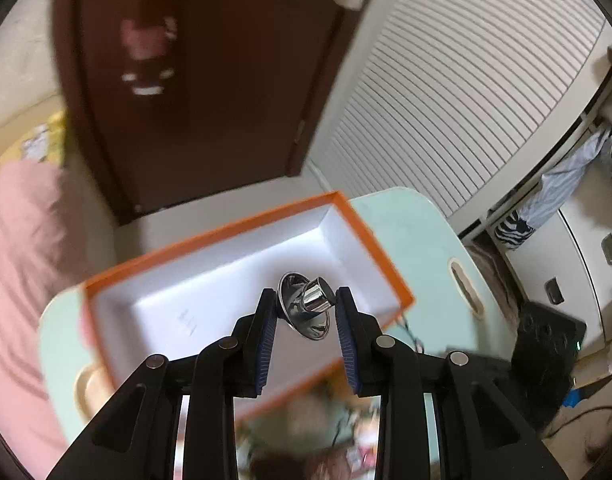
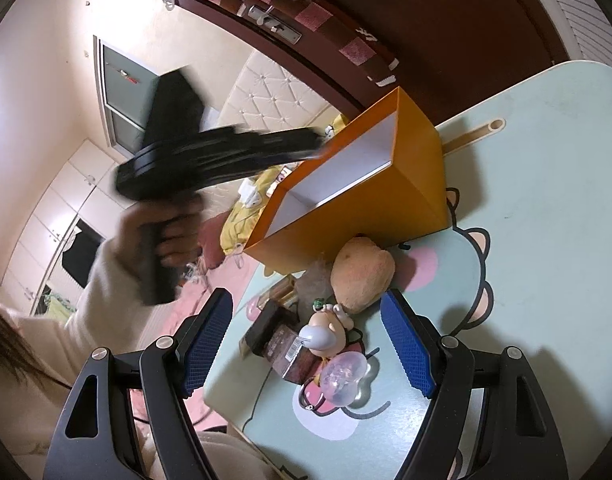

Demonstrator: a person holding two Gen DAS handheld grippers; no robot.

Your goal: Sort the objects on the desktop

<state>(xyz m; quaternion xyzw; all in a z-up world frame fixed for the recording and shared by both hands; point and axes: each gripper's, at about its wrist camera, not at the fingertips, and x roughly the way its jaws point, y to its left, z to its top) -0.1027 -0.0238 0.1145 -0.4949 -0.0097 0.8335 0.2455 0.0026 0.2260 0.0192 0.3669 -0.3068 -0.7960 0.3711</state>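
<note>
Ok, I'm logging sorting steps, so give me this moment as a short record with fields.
left gripper: shut on a shiny metal funnel, above the box
orange box: open, white inside, nothing seen in it
right gripper: open, holding nothing
still on table: plush toy, small figurine, clear pink piece, dark packets

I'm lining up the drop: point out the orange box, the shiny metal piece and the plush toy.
orange box (image 1: pixel 370 236): left wrist view, far right rim.
shiny metal piece (image 1: pixel 316 300): left wrist view, its short tube.
plush toy (image 2: pixel 362 276): right wrist view, middle of its tan body.
</note>
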